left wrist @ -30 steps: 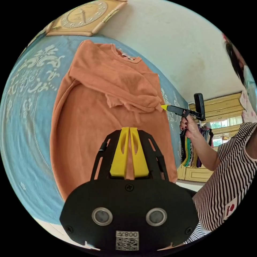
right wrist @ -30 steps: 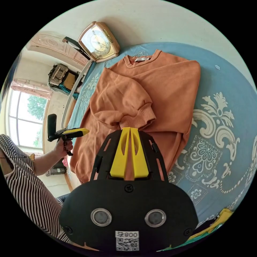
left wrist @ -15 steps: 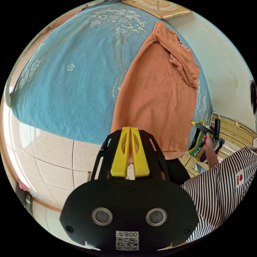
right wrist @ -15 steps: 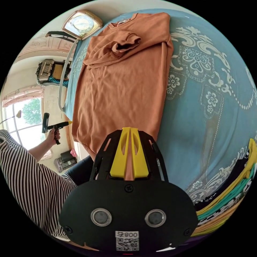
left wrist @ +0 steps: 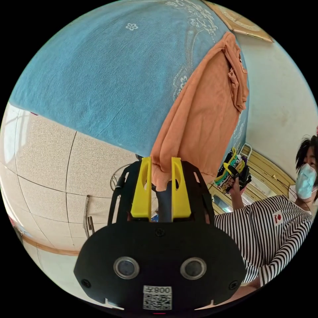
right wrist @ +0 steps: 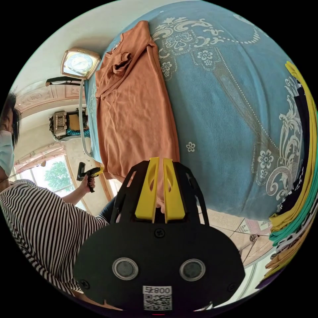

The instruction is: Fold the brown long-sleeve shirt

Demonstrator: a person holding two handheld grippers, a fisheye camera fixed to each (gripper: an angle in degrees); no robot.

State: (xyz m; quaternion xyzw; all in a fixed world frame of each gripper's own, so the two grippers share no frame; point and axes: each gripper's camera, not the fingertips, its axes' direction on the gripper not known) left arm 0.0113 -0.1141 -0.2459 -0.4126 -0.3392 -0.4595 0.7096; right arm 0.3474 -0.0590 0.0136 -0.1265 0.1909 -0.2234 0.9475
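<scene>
The brown long-sleeve shirt (left wrist: pixel 205 112) lies flat on the blue patterned bed cover (left wrist: pixel 99 73), both sleeves folded in across the chest (right wrist: pixel 116 66). Its hem hangs over the near bed edge. My left gripper (left wrist: pixel 161 162) is open, with a hem corner hanging between its yellow jaws, untouched by them. In the right gripper view, the right gripper (right wrist: pixel 158 163) sits over the other hem corner, its jaws a narrow gap apart with brown cloth behind the gap. A hand holds the left gripper (right wrist: pixel 98 170) off the bed's corner.
A square clock (right wrist: pixel 79 63) leans on the white wall past the collar. A stack of folded clothes (right wrist: pixel 299 198) lies at the bed's right side. Tiled floor (left wrist: pixel 43 165) runs below the bed edge. The person in a striped top (right wrist: pixel 39 225) stands at the hem end.
Both grippers have pulled back from the folded sleeves to the hem at the near bed edge. The left jaws have opened wide; the right jaws have parted slightly.
</scene>
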